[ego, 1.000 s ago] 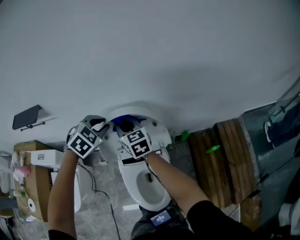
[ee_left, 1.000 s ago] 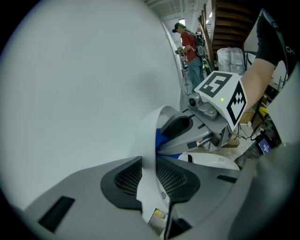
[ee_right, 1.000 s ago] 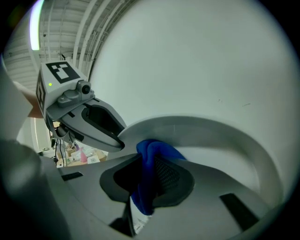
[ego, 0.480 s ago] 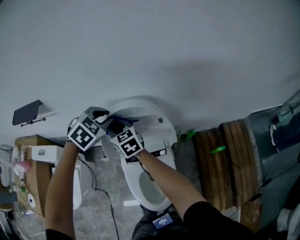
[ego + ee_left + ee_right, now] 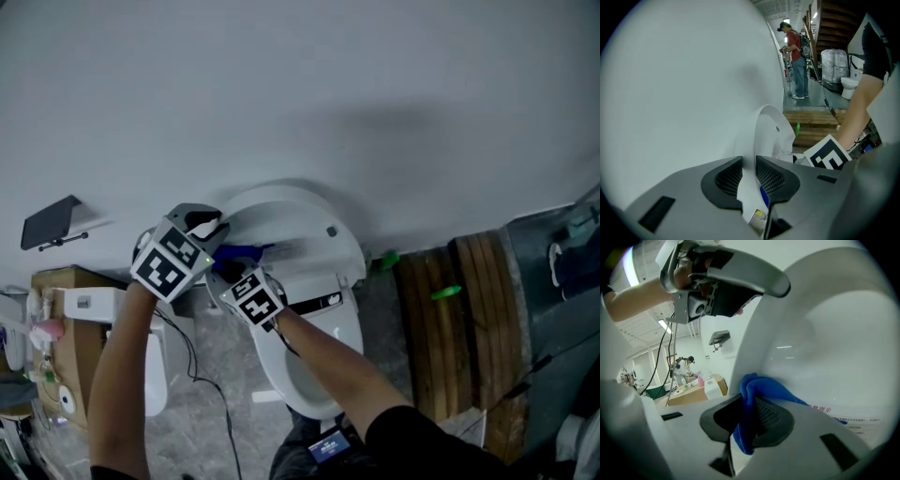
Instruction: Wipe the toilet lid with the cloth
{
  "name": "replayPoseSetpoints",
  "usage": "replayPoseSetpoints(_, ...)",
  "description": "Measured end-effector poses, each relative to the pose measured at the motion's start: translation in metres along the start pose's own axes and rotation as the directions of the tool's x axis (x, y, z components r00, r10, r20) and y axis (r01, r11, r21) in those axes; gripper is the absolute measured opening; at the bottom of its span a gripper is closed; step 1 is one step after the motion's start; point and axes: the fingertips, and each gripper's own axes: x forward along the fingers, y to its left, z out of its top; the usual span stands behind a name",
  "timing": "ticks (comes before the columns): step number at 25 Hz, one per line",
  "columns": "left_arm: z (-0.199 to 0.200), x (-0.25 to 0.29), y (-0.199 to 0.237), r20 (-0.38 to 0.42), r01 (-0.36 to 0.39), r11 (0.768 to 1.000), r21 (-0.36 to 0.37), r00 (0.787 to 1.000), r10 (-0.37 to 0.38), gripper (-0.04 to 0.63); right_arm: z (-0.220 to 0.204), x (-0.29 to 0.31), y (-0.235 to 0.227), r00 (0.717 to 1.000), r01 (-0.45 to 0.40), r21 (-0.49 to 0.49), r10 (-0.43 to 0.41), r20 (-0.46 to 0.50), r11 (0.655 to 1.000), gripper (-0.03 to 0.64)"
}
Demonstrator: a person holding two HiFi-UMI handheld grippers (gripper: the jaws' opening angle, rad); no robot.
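Observation:
The white toilet lid (image 5: 292, 217) stands raised over the bowl (image 5: 309, 380). My left gripper (image 5: 214, 234) is shut on the lid's left edge; in the left gripper view the thin white lid edge (image 5: 766, 126) runs between the mesh pads (image 5: 769, 177). My right gripper (image 5: 234, 269) is shut on a blue cloth (image 5: 247, 252). In the right gripper view the cloth (image 5: 751, 397) bunches between the jaws and lies against the lid's inner face (image 5: 825, 343). The left gripper (image 5: 719, 284) shows above it on the lid's rim.
Wooden pallets (image 5: 455, 323) with green items (image 5: 448, 293) lie to the right of the toilet. A cardboard box (image 5: 56, 328) with bottles and a white box (image 5: 94, 305) stand at the left. A cable trails over the floor. A person (image 5: 797, 61) stands far off.
My right gripper has slid left and down across the lid's inner face with the blue cloth. The left gripper stays clamped on the lid's edge.

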Motion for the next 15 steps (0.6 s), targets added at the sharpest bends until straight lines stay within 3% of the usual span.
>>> replayPoseSetpoints(7,0.002,0.003,0.005,0.023,-0.001,1.0,-0.01,1.0,0.001,0.094,-0.041,0.027,0.004,0.996,-0.035,-0.023,0.033,-0.082,0.999,0.067)
replayPoseSetpoints(15,0.003,0.003,0.006,0.044,-0.012,1.0,-0.013,0.999,0.012,0.094,-0.105,0.052,-0.015,0.984,-0.01,0.045,0.018,-0.177,0.999,0.067)
